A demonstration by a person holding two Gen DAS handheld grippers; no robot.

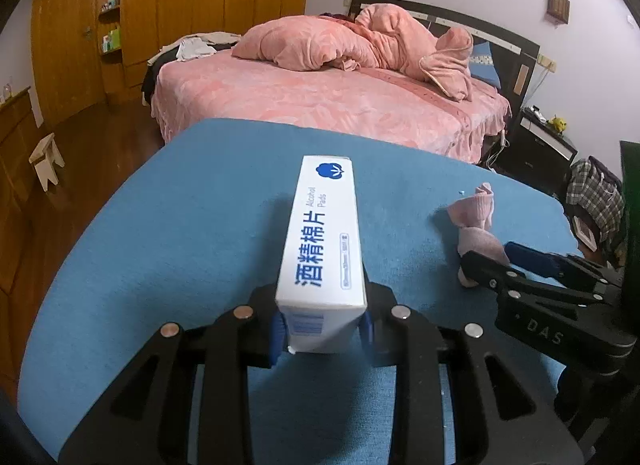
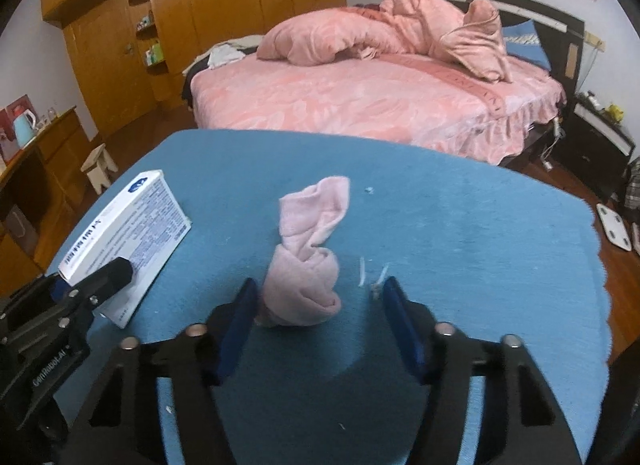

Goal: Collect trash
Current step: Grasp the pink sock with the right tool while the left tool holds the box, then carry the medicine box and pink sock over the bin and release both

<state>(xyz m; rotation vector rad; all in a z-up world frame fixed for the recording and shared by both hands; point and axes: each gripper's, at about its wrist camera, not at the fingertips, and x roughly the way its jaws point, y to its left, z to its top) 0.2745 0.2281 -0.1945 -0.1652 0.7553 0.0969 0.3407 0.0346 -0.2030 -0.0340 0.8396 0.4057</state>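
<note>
Our left gripper [image 1: 322,329] has its jaws clenched on the near end of the alcohol pad box [image 1: 322,241], ready to carry off; our right gripper [image 2: 316,321] spreads its jaws around the pink sock [image 2: 308,261] on the blue table [image 2: 480,225], set to close.

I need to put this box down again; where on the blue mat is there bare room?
Bare: the mat right of the sock, and its far strip toward the bed. Crowded: the near left, around the box and both grippers.

Black tool [image 2: 316,325], blue pads [image 2: 236,329], silver screws
</note>
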